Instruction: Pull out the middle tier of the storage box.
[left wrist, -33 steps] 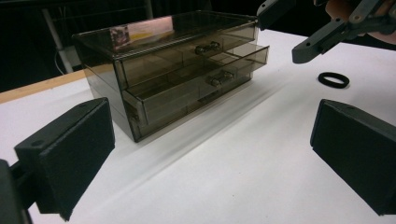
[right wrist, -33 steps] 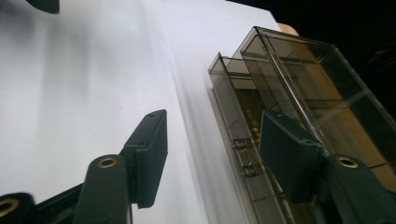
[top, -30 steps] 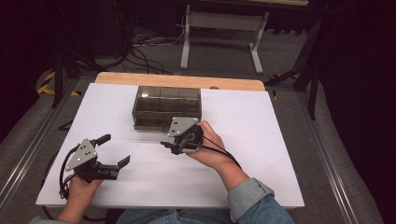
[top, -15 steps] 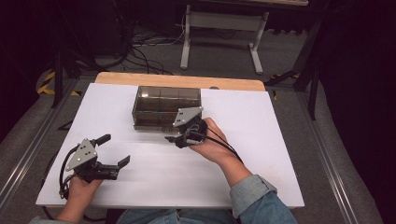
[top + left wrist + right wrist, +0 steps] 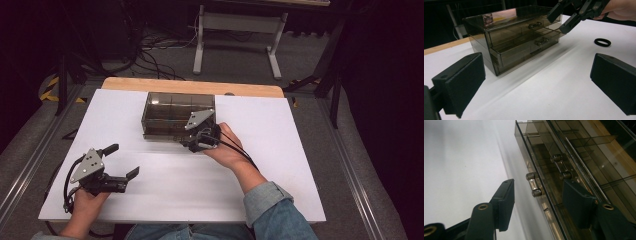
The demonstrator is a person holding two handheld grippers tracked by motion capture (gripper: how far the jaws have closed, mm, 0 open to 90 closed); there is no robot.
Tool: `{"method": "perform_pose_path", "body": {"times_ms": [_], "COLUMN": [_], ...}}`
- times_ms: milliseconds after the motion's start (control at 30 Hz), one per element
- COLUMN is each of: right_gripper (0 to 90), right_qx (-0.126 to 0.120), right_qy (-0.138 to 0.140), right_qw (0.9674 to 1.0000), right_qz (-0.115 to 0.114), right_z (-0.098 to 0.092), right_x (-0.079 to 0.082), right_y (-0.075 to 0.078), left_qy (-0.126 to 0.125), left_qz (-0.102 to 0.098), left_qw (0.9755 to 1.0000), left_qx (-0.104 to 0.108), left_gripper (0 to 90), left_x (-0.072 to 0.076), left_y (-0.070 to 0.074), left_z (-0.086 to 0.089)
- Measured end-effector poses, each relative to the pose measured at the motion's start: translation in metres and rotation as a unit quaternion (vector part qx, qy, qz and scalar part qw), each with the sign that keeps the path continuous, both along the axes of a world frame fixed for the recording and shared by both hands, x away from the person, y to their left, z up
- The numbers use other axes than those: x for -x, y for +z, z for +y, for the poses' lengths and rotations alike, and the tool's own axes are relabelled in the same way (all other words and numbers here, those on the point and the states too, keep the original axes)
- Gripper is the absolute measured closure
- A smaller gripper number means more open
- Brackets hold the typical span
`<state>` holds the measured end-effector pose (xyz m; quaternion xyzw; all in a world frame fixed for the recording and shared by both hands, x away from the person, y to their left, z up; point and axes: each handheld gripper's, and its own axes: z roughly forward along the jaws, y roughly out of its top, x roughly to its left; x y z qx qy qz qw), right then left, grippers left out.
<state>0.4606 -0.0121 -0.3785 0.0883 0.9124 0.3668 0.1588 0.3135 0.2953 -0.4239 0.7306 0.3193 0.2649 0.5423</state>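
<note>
Your left gripper [image 5: 122, 162] rests low on the white table [image 5: 280, 165], near its front left edge, jaws spread wide with nothing between them. The smoky drawer box [image 5: 172, 114] stands at the table's middle, toward the far edge, both drawers shut. Your right gripper [image 5: 189, 142] sits at the box's front right; in the right gripper view its jaws stand part open, either side of the lower drawer handle [image 5: 533, 184], short of it, not touching. A black ring [image 5: 602, 42] lies right of the box.
</note>
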Motion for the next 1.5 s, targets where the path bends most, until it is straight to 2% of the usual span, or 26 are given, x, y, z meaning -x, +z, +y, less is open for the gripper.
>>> {"method": "perform_pose_path", "body": {"times_ms": [667,900,967,1067,1267,1367,1500], "right_gripper": [52.0,59.2,63.2,64.3,67.7,68.0,69.3], "right_qx": [0.048,0.062,0.063,0.065,0.056,0.06,0.058], "right_qy": [0.001,-0.002,-0.004,-0.006,-0.006,-0.004,0.002], "right_qw": [0.9988,0.9978,0.9974,0.9969,0.9976,0.9974,0.9979], "right_qz": [-0.009,-0.026,-0.034,-0.044,-0.041,-0.04,-0.029], "right_z": [0.017,0.02,0.021,0.022,0.02,0.02,0.019], "right_x": [-0.009,-0.009,-0.008,-0.007,-0.006,-0.004,-0.005], "right_y": [-0.024,-0.028,-0.028,-0.027,-0.023,-0.022,-0.02], "left_qy": [-0.001,-0.001,-0.001,-0.001,-0.001,-0.002,0.0], "left_qz": [0.0,0.001,0.001,0.0,0.001,0.0,0.001], "left_qw": [1.0,1.0,1.0,1.0,1.0,1.0,1.0], "left_qx": [0.0,0.0,0.001,0.001,0.0,-0.001,0.001], "left_gripper": [0.5,0.5,0.5,0.5,0.5,0.5,0.5], "left_x": [0.0,0.0,0.0,0.0,0.0,0.0,0.0], "left_y": [0.0,0.0,0.0,0.0,0.0,0.0,0.0], "left_z": [0.0,0.0,0.0,0.0,0.0,0.0,0.0]}}
